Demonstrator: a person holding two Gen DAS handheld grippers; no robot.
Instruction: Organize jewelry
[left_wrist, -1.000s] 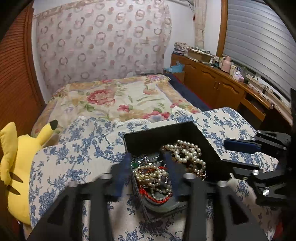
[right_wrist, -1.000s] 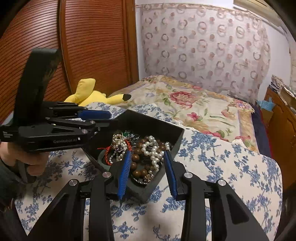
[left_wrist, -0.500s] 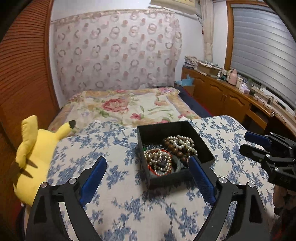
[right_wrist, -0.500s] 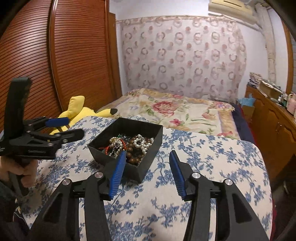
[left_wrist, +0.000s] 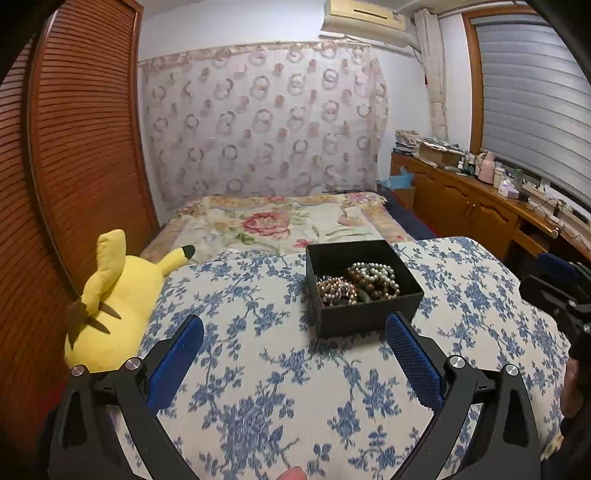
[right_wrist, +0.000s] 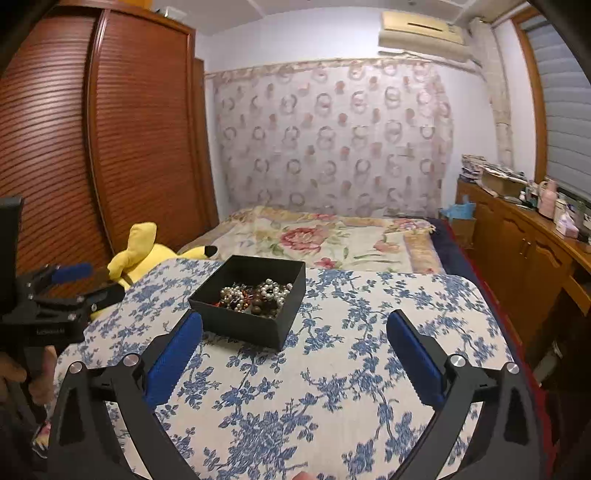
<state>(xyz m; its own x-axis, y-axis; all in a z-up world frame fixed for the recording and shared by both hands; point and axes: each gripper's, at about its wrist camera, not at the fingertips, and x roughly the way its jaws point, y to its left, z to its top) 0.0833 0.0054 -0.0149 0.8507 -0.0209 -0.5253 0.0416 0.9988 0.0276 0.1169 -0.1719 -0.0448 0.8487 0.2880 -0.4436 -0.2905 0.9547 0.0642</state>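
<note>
Two grippers hang short of the black box (left_wrist: 364, 291), which sits on the blue-flowered cloth (left_wrist: 258, 369) of the table with pearl and wooden bead strands (left_wrist: 360, 284) heaped inside. Left gripper (left_wrist: 295, 347) and right gripper (right_wrist: 295, 343) have just been spreading their fingers; nothing lies between them, both released. Likely trouble: the strands look tangled, so lifting one could drag its neighbours out, or tip the light box.

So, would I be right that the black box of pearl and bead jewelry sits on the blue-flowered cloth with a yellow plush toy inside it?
Not quite: the yellow plush toy lies outside the black box, off at the left edge of the blue-flowered cloth, as the left wrist view shows. Only the jewelry is inside.
</note>
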